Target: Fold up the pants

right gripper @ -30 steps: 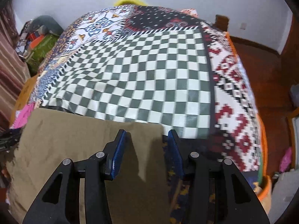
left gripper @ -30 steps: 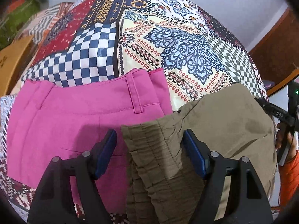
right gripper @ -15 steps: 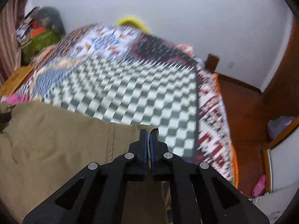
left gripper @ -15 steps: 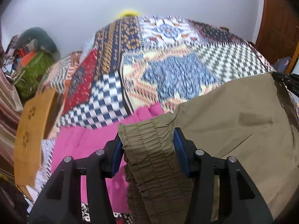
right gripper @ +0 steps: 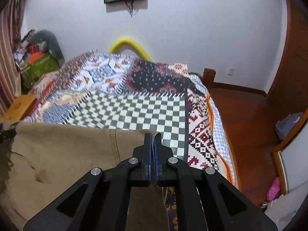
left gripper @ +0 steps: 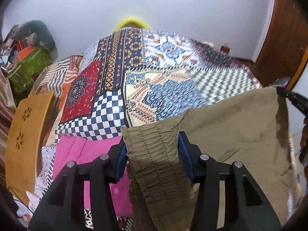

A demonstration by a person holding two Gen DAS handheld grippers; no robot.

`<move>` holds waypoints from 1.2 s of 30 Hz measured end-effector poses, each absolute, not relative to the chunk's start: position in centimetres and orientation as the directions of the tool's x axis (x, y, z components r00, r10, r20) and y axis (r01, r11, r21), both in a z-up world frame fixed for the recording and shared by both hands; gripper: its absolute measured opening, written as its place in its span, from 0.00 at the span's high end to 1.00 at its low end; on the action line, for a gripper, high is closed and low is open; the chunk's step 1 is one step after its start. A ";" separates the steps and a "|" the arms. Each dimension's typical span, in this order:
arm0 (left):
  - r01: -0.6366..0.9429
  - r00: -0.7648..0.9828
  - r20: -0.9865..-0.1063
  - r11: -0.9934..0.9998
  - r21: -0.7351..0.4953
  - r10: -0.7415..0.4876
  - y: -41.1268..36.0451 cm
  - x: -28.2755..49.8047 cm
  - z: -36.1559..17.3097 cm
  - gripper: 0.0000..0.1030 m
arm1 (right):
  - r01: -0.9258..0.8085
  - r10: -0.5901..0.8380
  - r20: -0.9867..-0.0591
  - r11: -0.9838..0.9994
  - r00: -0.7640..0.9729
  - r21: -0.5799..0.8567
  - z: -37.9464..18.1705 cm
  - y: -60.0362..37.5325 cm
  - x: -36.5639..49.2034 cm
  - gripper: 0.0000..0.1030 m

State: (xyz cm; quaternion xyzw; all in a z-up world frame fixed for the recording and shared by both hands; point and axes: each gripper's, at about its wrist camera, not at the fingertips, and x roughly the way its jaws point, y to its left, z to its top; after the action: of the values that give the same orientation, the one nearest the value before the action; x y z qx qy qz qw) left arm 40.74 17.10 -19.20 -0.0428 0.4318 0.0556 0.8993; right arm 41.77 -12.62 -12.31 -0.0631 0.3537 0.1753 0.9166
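Note:
The olive-brown pants (left gripper: pixel 231 127) hang stretched between my two grippers, lifted above the patchwork bed cover (left gripper: pixel 165 88). My left gripper (left gripper: pixel 152 150) is shut on their gathered elastic waistband (left gripper: pixel 154 144). My right gripper (right gripper: pixel 153 140) is shut on the pants' far corner, with the cloth (right gripper: pixel 67 150) spreading to its left. The right gripper's tip also shows at the right edge of the left wrist view (left gripper: pixel 292 98), holding that corner up.
Folded pink pants (left gripper: pixel 80 154) lie on the bed below my left gripper. A wooden board (left gripper: pixel 25 138) stands at the bed's left side. Cluttered boxes (left gripper: pixel 28 61) sit in the far left corner. A wooden floor (right gripper: pixel 246 119) runs along the bed's right side.
Both grippers closed on the olive pants, the left on the waistband and the right on the corner, and lifted them up off the bed; both views now tilt up toward the wall.

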 end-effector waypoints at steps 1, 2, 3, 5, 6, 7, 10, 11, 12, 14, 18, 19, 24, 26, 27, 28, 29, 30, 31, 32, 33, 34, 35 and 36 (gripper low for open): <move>-0.133 0.628 -0.776 0.990 -0.042 0.052 17.1 40.5 -18.6 0.53 | -0.366 0.283 -0.665 0.931 0.691 0.016 -11.9 -12.7 41.4 0.98; -0.130 0.635 -0.772 0.990 -0.049 0.045 17.0 40.1 -18.1 0.53 | -0.367 0.289 -0.661 0.930 0.692 0.022 -11.4 -12.8 41.0 0.98; -0.126 0.641 -0.767 0.991 -0.053 0.040 16.9 39.6 -17.5 0.53 | -0.369 0.296 -0.652 0.929 0.698 0.027 -10.8 -13.0 40.4 0.98; -0.116 0.649 -0.760 0.992 -0.057 0.032 16.5 38.7 -16.4 0.53 | -0.374 0.305 -0.641 0.927 0.704 0.031 -9.8 -13.2 39.4 0.98; -0.110 0.652 -0.758 0.992 -0.059 0.027 16.3 38.2 -15.9 0.53 | -0.378 0.312 -0.634 0.925 0.708 0.034 -9.2 -13.2 38.7 0.98; -0.107 0.655 -0.755 0.993 -0.059 0.026 16.2 37.8 -15.4 0.53 | -0.381 0.317 -0.627 0.924 0.712 0.035 -8.7 -13.3 38.2 0.98; -0.093 0.671 -0.741 0.994 -0.058 0.020 15.8 36.2 -13.9 0.53 | -0.387 0.323 -0.604 0.922 0.729 0.026 -6.9 -13.5 36.4 0.98; -0.089 0.676 -0.737 0.994 -0.059 0.017 15.7 35.6 -13.4 0.53 | -0.388 0.324 -0.598 0.922 0.733 0.025 -6.4 -13.6 35.9 0.98; -0.084 0.681 -0.732 0.995 -0.060 0.014 15.6 35.0 -13.0 0.53 | -0.388 0.329 -0.587 0.921 0.740 0.026 -5.8 -13.7 35.1 0.98; -0.073 0.689 -0.725 0.996 -0.057 0.009 15.4 33.9 -12.2 0.53 | -0.387 0.336 -0.575 0.921 0.747 0.035 -4.9 -14.0 33.9 0.98; -0.055 0.695 -0.719 0.997 -0.061 -0.006 15.0 31.5 -11.2 0.53 | -0.384 0.346 -0.556 0.922 0.755 0.052 -3.6 -14.8 31.3 0.98; -0.050 0.696 -0.718 0.997 -0.063 -0.010 14.9 30.8 -11.0 0.53 | -0.384 0.351 -0.554 0.921 0.755 0.060 -3.4 -15.1 30.6 0.98; -0.026 0.698 -0.716 0.997 -0.066 -0.030 14.3 27.8 -10.7 0.53 | -0.384 0.364 -0.554 0.919 0.749 0.085 -3.1 -16.1 27.5 0.98; -0.015 0.697 -0.717 0.998 -0.061 -0.033 13.9 26.4 -10.7 0.53 | -0.385 0.367 -0.559 0.919 0.744 0.091 -3.2 -16.3 26.4 0.98; -0.011 0.696 -0.717 0.998 -0.057 -0.033 13.7 25.9 -10.8 0.53 | -0.383 0.368 -0.559 0.919 0.743 0.096 -3.3 -16.4 25.8 0.98; -0.007 0.695 -0.718 0.999 -0.053 -0.033 13.5 25.2 -10.9 0.53 | -0.382 0.368 -0.561 0.919 0.741 0.098 -3.5 -16.5 25.3 0.98; -0.004 0.695 -0.718 0.999 -0.054 -0.036 13.4 24.6 -11.0 0.53 | -0.379 0.367 -0.563 0.920 0.740 0.102 -3.6 -16.6 24.7 0.98; -0.001 0.694 -0.719 0.998 -0.056 -0.039 13.3 24.1 -11.2 0.53 | -0.375 0.371 -0.562 0.920 0.739 0.114 -3.7 -17.0 23.8 0.98; 0.000 0.693 -0.719 0.998 -0.059 -0.043 13.3 23.5 -11.3 0.53 | -0.371 0.375 -0.562 0.920 0.737 0.126 -3.9 -17.2 23.2 0.98; 0.001 0.692 -0.720 0.998 -0.063 -0.047 13.2 22.9 -11.4 0.53 | -0.367 0.378 -0.563 0.920 0.735 0.138 -4.0 -17.4 22.6 0.98; 0.002 0.691 -0.721 0.998 -0.066 -0.049 13.2 22.4 -11.6 0.53 | -0.363 0.380 -0.563 0.920 0.734 0.147 -4.1 -17.7 21.9 0.98; 0.004 0.689 -0.723 0.998 -0.066 -0.051 13.1 21.8 -11.8 0.53 | -0.361 0.382 -0.565 0.920 0.731 0.156 -4.3 -17.9 21.5 0.98; 0.007 0.688 -0.724 0.998 -0.065 -0.052 13.1 21.2 -12.0 0.53 | -0.358 0.385 -0.567 0.919 0.728 0.164 -4.4 -18.1 21.1 0.98; 0.010 0.686 -0.725 0.998 -0.064 -0.054 13.0 20.9 -12.2 0.53 | -0.355 0.385 -0.571 0.919 0.725 0.169 -4.6 -18.3 20.5 0.98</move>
State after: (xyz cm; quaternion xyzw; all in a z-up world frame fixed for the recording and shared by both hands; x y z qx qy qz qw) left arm 20.88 13.02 -12.16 -0.0275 0.3956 -0.0173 0.9178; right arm 20.49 -18.32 -4.57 0.0241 0.3128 0.1994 0.9283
